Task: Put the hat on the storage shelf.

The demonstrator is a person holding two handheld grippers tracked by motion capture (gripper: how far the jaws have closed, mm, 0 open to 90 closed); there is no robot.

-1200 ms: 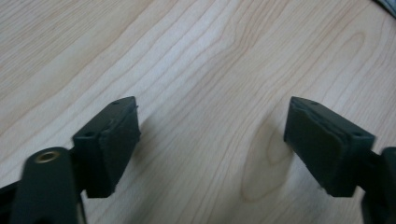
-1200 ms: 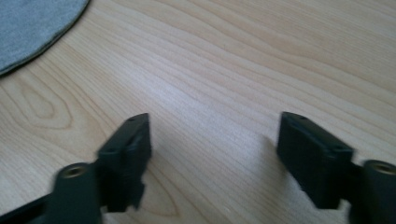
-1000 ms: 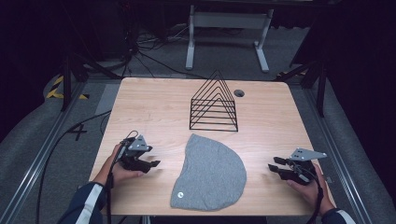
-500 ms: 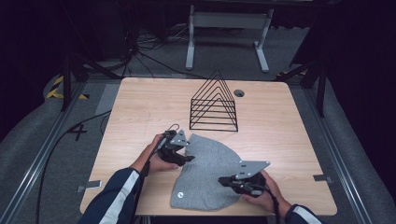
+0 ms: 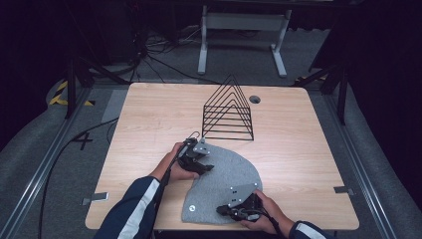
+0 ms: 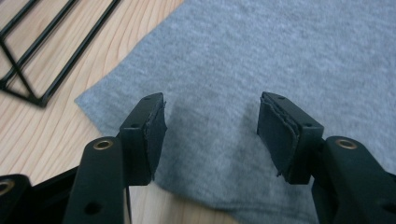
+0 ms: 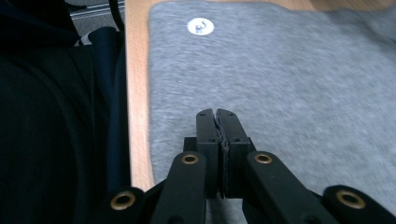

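Observation:
A grey knit cloth (image 5: 224, 184) with a small white round label (image 5: 192, 207) lies flat on the wooden table (image 5: 149, 114) near the front edge. My left gripper (image 5: 208, 168) hovers over the cloth's upper left edge. In the left gripper view the cloth (image 6: 280, 56) lies under the gap of the left gripper (image 6: 210, 126). Its jaws have just been closing a little but stand open, and the pads press on nothing. My right gripper (image 5: 219, 210) is low over the cloth's near edge, pointing left. In the right gripper view the right gripper (image 7: 217, 114) is shut above the cloth (image 7: 289, 70), with the label (image 7: 201, 26) ahead.
A black wire rack (image 5: 229, 112) of triangular dividers stands just behind the cloth, and its base bars (image 6: 37, 56) are close to the left gripper. A round cable hole (image 5: 255, 99) sits behind the rack. The table's front edge and a dark sleeve (image 7: 56, 116) lie beside the right gripper.
Both hands have come in from the table's sides onto the cloth, the left to its upper left edge, the right to its near edge. The right jaws have shut.

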